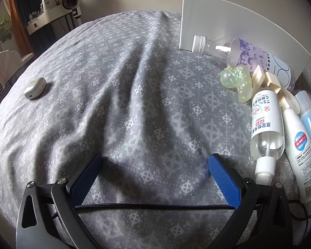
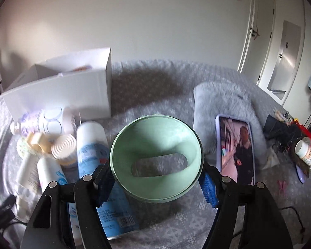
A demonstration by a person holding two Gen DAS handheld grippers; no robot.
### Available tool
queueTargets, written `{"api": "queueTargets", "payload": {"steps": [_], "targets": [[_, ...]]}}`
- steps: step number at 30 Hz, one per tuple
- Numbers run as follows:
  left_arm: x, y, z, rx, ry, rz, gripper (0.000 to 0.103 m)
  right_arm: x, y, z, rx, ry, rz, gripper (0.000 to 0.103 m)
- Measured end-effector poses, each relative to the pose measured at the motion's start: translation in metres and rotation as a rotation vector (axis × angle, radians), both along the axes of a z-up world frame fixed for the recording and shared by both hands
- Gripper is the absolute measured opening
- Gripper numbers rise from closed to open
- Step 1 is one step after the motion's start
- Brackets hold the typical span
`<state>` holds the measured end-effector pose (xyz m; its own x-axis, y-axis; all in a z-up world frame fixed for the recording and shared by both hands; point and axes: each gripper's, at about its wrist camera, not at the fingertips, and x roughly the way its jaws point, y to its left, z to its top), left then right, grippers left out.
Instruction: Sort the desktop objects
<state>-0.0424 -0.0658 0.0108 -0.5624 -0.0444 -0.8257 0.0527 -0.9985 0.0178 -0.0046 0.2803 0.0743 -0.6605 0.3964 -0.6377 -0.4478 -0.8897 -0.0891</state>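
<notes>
My right gripper (image 2: 155,181) is shut on a pale green round funnel-like holder (image 2: 155,157) with an oval slot, held above the grey patterned cloth. To its left lies a heap of bottles: a blue-labelled spray can (image 2: 93,149), white tubes (image 2: 49,172) and a cream ridged disc (image 2: 63,146). A white open box (image 2: 58,91) stands behind them. My left gripper (image 1: 153,166) is open and empty over the cloth. In its view the heap lies at the right: a clear 75% spray bottle (image 1: 266,120), a glittery green toy (image 1: 236,78) and the white box (image 1: 228,31).
A small white earbud case (image 1: 35,88) lies at the far left of the cloth. A phone (image 2: 236,149) with a lit screen leans on a grey furry cushion (image 2: 224,101). Clutter with a pill bottle (image 2: 305,150) sits at the right. A door stands behind.
</notes>
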Motion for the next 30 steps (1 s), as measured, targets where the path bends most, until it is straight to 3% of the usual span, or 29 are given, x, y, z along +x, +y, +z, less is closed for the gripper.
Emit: {"api": "queueTargets", "payload": {"steps": [5, 9, 13, 17, 22, 27, 30], "targets": [[0.003, 0.002, 0.000, -0.001, 0.004, 0.014, 0.103, -0.022, -0.007, 0.051, 0.005, 0.100, 0.028, 0.070], [0.002, 0.002, 0.000, 0.000, 0.004, 0.021, 0.103, -0.066, -0.017, 0.098, 0.007, 0.189, 0.051, 0.070], [0.003, 0.002, 0.000, 0.001, 0.006, 0.032, 0.103, -0.117, -0.029, 0.120, -0.005, 0.223, 0.065, 0.070], [0.003, 0.002, 0.000, 0.001, 0.011, 0.037, 0.103, -0.171, -0.047, 0.112, 0.021, 0.179, 0.087, 0.070], [0.004, 0.003, 0.000, 0.001, 0.016, 0.046, 0.103, -0.218, -0.069, 0.070, 0.037, 0.054, 0.113, 0.070], [0.004, 0.003, 0.000, 0.006, 0.028, 0.066, 0.103, -0.224, -0.090, 0.039, 0.011, -0.003, 0.182, 0.072], [0.003, 0.003, -0.001, 0.007, 0.033, 0.071, 0.103, -0.205, -0.098, 0.035, 0.042, 0.006, 0.205, 0.086]]}}
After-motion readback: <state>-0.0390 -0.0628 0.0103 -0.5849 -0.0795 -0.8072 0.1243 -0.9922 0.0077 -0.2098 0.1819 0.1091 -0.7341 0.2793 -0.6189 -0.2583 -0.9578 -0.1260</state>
